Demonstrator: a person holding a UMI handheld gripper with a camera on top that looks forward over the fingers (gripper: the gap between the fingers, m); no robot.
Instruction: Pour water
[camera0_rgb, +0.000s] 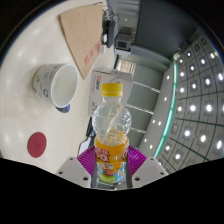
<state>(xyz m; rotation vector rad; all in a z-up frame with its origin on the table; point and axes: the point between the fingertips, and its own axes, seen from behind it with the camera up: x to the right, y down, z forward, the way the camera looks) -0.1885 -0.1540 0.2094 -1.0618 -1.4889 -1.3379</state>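
Bottle (111, 128) is clamped low in the claw (109, 168) (slick plastic, probably top-heavy); cup (55, 86) sits beyond on the tabletop (30, 120).

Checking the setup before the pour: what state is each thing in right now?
Bottle: upright, yellow cap on, held between the fingers.
Gripper: shut on the bottle, pads pressing both sides.
Cup: tipped toward the camera, looks empty, apart from the bottle.
Red disc: lying flat on the table.

White table (30, 50), a few things resting on it.
Beside the white cup (54, 87): red disc (39, 144) nearer us, cardboard sheet (84, 33) beyond.
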